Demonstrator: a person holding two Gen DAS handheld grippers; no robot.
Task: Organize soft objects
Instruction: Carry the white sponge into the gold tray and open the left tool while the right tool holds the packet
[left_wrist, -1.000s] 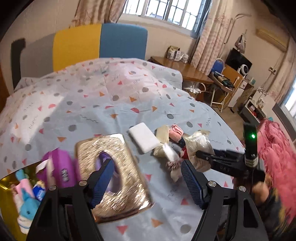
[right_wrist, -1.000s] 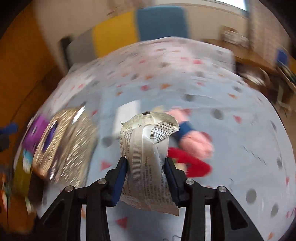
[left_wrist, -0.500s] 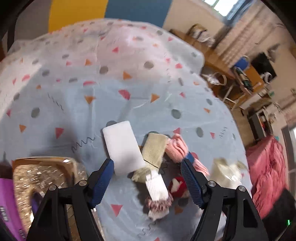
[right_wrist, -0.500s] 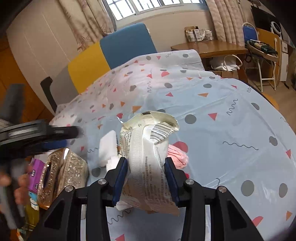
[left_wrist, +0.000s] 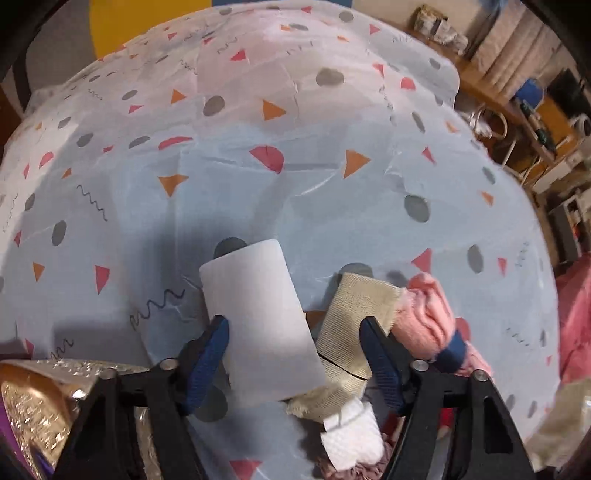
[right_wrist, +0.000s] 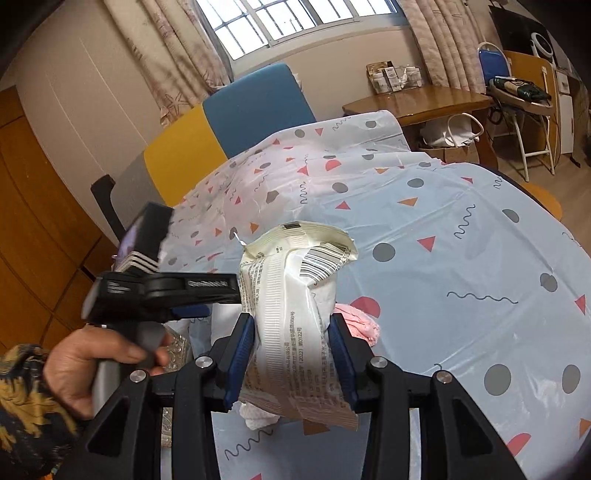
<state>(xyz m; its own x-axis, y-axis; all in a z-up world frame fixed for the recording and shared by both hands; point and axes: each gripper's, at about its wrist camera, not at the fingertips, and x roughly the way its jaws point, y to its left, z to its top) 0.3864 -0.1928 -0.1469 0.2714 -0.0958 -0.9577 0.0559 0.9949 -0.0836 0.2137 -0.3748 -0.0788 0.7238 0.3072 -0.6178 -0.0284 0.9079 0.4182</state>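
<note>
Far left edge of the left wrist view there's the gold box (left_wrist: 33, 402), tight against my left finger (left_wrist: 207, 358), so I've got little room that side. My left gripper (left_wrist: 295, 354) points steeply down over the pile; its jaws have just been closing, w/ the white pad (left_wrist: 258, 325) and the beige cloth (left_wrist: 354, 325) both between them. Left finger looks to touch the pad's edge, right finger sits on the cloth, but I don't see a firm squeeze yet, so I'd call it partly spread, not pinching. To do this well I'd pick one item: shift a bit left so only the pad sits in the gap, then close slow till it gives slightly, w/o dragging the cloth or the white roll (left_wrist: 351, 439) below. Pink sock (left_wrist: 428, 321) lies just right of the cloth, touching it, so I'd avoid snagging it. Risk: foam-like pad may squash and pop out if I grip its edge only. Over on the right wrist view, my right gripper (right_wrist: 291, 354) is pinching the packet (right_wrist: 295, 317) mid-body, held upright above the sheet (right_wrist: 461, 258); I'd keep it high and clear of the left gripper's work.
</note>
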